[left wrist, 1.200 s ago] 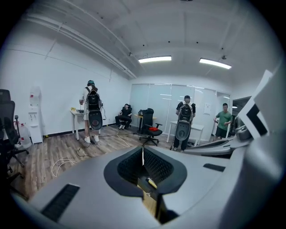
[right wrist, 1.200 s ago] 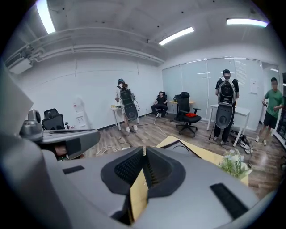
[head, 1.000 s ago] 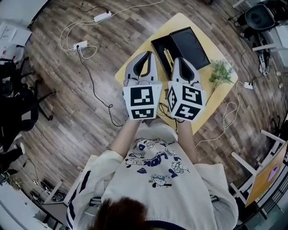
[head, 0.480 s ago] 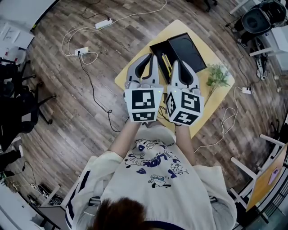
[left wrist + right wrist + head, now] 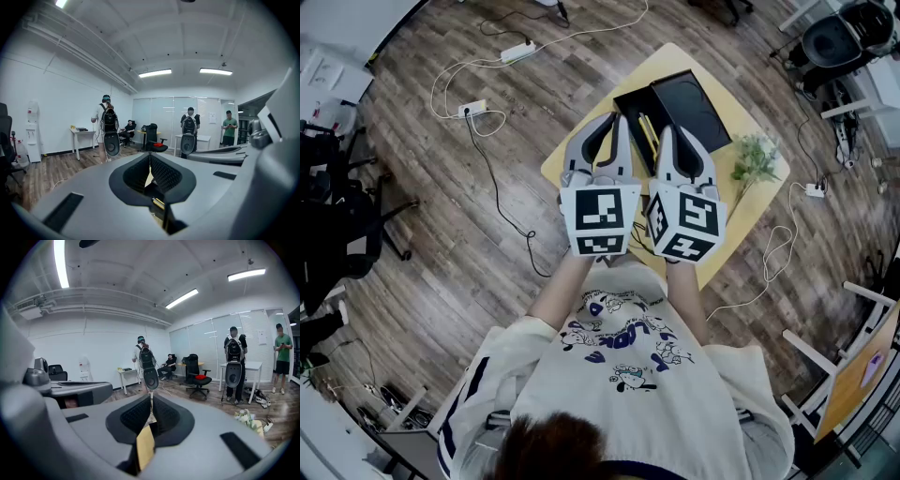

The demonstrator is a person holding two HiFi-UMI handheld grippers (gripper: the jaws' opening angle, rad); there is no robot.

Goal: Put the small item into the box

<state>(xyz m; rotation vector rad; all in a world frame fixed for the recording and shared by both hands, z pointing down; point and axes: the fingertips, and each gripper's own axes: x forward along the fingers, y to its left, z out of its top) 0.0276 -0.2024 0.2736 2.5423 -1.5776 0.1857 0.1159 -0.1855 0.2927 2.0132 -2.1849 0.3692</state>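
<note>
Head view: left claw (image 5: 617, 120) and right claw (image 5: 667, 131) hang pinched shut, empty, over the worktop (image 5: 670, 54); better spread one wide before dipping onto the yellow sticks (image 5: 648, 131) by the box (image 5: 689, 94).

right gripper (image 5: 151, 401): jaws closed, pads together | clock ref = jaw tips | yellow tabletop (image 5: 145, 448): sliver at 6, below pads | plant (image 5: 246, 418): 3, low | standing person with backpack (image 5: 144, 363): 12, just past tips | office chair (image 5: 197, 373): 2, red item on seat | second standing person (image 5: 233, 363): 2, beyond chair | floor: wood planks
</note>
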